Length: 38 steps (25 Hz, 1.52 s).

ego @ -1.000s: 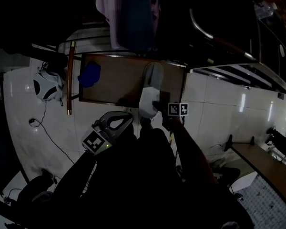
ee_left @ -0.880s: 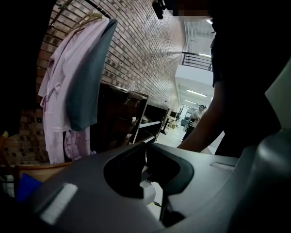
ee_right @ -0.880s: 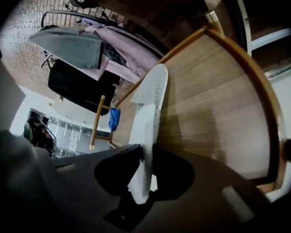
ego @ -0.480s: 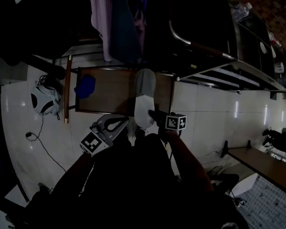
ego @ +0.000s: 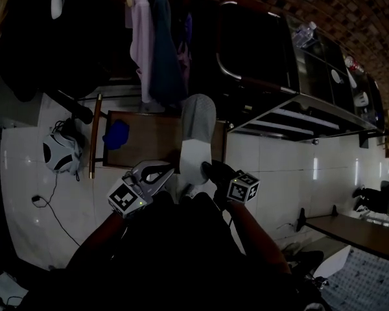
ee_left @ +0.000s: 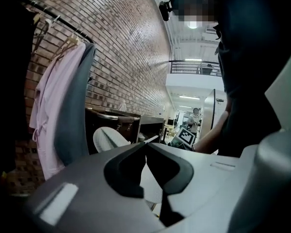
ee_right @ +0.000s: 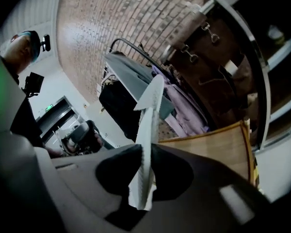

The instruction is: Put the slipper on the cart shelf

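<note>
Slipper handling comes first: the grey-and-white foam slipper (ego: 196, 141) looks light, soft and bendy, with a thin ribbed sole that should sit firmly between pads and not slide, and nothing about it seems fragile. It hangs in the air, pinched at its heel end by the right tongs (ego: 211, 169), whose jaws have just been closing and now press on both faces of the white sole, standing only slightly apart with the sole between them. The grey toe cover points away from the person, over the right edge of the low brown wooden bench (ego: 149, 141); a crumpled blue cloth (ego: 117, 135) lies near the left edge of that bench. The left tongs (ego: 163, 172) hover just beside the heel, jaws closed together on nothing. To the right stands the dark metal cart (ego: 298, 116) with its pale shelf rails, well apart from the slipper. A heel pinch leaves the long toe end unsupported (it may droop or swing), so a hold nearer mid-sole would likely carry it flatter onto the shelf.
</note>
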Each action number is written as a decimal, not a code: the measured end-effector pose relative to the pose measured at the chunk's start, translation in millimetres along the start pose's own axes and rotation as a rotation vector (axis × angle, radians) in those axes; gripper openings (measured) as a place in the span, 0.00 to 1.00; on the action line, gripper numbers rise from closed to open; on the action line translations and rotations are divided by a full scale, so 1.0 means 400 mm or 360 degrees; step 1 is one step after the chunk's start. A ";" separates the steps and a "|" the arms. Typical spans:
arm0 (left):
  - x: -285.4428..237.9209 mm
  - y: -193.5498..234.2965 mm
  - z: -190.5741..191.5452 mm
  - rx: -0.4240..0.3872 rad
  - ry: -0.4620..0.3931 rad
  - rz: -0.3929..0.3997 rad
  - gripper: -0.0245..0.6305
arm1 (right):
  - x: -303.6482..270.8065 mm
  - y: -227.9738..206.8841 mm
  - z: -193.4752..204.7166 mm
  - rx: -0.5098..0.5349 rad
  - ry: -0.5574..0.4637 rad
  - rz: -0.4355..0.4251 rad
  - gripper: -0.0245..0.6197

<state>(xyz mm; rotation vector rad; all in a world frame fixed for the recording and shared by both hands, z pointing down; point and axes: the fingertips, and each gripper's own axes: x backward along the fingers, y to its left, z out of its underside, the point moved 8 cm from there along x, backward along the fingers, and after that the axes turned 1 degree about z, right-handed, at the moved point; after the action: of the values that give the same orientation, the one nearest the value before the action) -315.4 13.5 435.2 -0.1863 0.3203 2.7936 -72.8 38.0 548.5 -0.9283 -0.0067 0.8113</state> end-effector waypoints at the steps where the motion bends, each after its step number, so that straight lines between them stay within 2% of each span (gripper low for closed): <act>1: 0.001 -0.001 -0.009 -0.0006 -0.0017 -0.0004 0.05 | 0.008 0.022 -0.023 0.0054 -0.0036 -0.0005 0.13; 5: 0.002 -0.004 -0.053 -0.0015 -0.0112 -0.0022 0.05 | 0.036 0.093 -0.095 0.0213 -0.0163 -0.0030 0.13; 8: 0.004 -0.009 -0.081 -0.0046 -0.0107 -0.0018 0.04 | 0.062 0.152 -0.153 0.0328 -0.0282 -0.0028 0.13; 12: 0.001 0.002 -0.109 -0.0087 -0.0122 -0.0040 0.04 | 0.076 0.223 -0.222 0.0566 -0.0434 -0.0032 0.13; 15: 0.003 0.007 -0.125 -0.0108 -0.0135 -0.0060 0.04 | 0.081 0.244 -0.240 0.0701 -0.0480 -0.0030 0.13; 25: 0.018 0.017 -0.164 -0.0132 -0.0171 -0.0106 0.04 | 0.099 0.348 -0.310 0.0982 -0.0720 -0.0030 0.13; 29: 0.017 0.016 -0.173 -0.0135 -0.0164 -0.0128 0.04 | 0.097 0.359 -0.318 0.1039 -0.0737 -0.0032 0.13; 38: 0.023 0.030 -0.158 -0.0125 -0.0137 -0.0154 0.04 | 0.095 0.351 -0.320 0.1049 -0.0749 -0.0007 0.13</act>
<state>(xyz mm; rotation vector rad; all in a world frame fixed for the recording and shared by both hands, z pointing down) -322.3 -10.0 375.1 -0.0968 0.1762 2.7108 -89.7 17.6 356.7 -0.1069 -0.1426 0.9320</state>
